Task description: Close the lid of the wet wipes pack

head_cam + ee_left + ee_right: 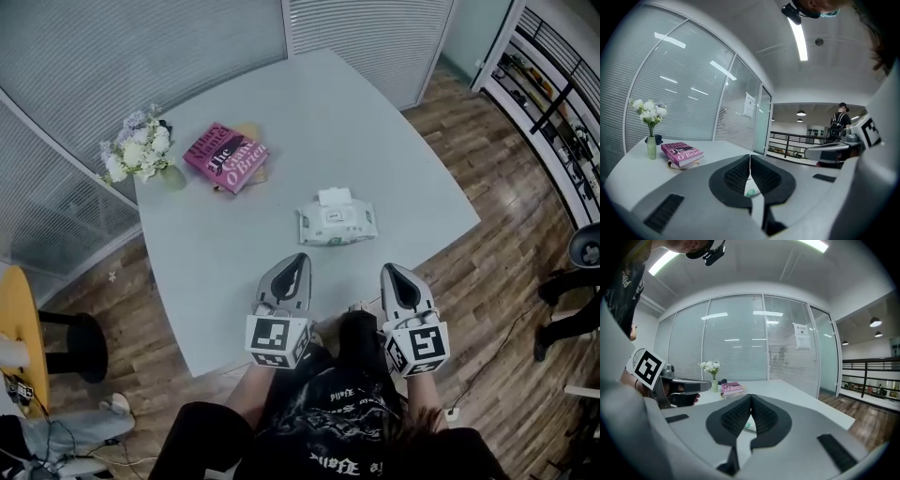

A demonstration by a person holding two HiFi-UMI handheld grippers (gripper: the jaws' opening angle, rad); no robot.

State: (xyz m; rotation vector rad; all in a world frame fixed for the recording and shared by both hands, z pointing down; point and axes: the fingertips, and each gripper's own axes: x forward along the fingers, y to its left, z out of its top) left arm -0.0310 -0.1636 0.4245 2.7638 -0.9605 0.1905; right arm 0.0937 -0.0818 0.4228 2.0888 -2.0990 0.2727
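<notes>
The wet wipes pack (336,223) lies flat near the middle of the grey table (375,131), its white lid (335,197) flipped up at the far side. Both grippers hover over the table's near edge, short of the pack. My left gripper (302,258) points at the pack's left part with its jaws shut and empty. My right gripper (388,269) is just right of the pack's line, also shut and empty. In the left gripper view, a sliver of the pack (751,191) shows below the closed pads (737,174). The right gripper view shows the same sliver (749,426).
A pink book (225,157) and a small vase of white flowers (139,150) sit at the table's far left corner. A yellow stool (19,328) stands on the wooden floor at left. Glass walls with blinds run behind the table.
</notes>
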